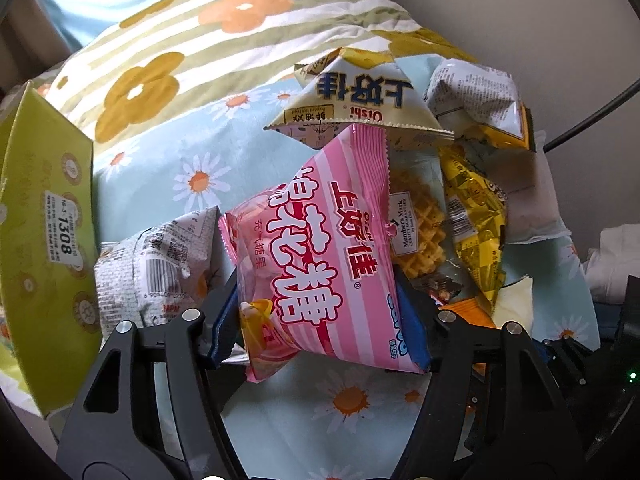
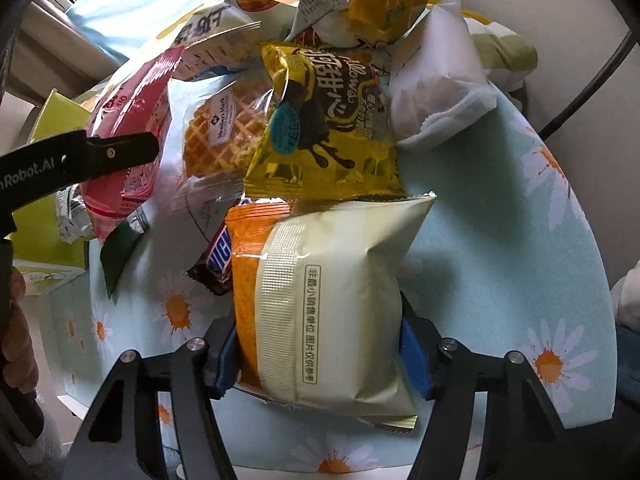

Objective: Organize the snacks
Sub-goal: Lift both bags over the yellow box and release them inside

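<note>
Between the left gripper [image 1: 320, 320] pads, pinching the pink candy bag [image 1: 316, 248] by its lower half, long axis running straight ahead from the jaws toward the snack pile [image 1: 440, 168] on the daisy bedsheet [image 1: 168, 168]. Sitting just left, and nearer this hand: green box [image 1: 44, 216], probably the bin. Clamping a cream packet [image 2: 332, 304] in the right gripper [image 2: 320, 344]. Leaving open sheet only along the near and right edges.
</note>
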### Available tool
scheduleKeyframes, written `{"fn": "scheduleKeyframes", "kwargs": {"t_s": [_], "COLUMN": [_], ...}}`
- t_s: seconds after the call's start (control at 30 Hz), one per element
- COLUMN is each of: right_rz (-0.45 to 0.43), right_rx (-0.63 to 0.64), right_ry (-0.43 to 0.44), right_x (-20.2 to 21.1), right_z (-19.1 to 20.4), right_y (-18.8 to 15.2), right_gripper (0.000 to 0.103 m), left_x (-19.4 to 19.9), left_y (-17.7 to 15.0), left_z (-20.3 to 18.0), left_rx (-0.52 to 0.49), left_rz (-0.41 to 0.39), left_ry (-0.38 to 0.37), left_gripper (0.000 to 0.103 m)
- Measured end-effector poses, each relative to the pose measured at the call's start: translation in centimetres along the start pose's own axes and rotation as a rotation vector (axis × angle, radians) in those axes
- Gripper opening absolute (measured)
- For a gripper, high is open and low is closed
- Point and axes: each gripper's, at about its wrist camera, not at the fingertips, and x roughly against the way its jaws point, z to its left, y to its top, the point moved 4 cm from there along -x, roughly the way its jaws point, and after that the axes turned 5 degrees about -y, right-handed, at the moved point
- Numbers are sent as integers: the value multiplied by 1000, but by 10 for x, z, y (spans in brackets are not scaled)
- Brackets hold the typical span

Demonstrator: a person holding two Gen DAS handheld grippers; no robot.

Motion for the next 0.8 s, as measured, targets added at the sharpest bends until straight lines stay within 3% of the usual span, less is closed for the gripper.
{"fn": "scheduleKeyframes", "kwargs": {"t_s": [0.43, 0.8], "right_rz": [-62, -204], "right_rx": [-5, 95], "right_ry": [35, 69], "right_x": [34, 101], "right_z": [-14, 2], "right_y": [-8, 18], "right_gripper": [60, 60], "left_x": [32, 128], "left_y": [-9, 0], "left_z": [-15, -5], "left_rx": [0, 69], "left_rz": [-60, -254], "left_ry": [-16, -29], "left_gripper": [63, 63]}}
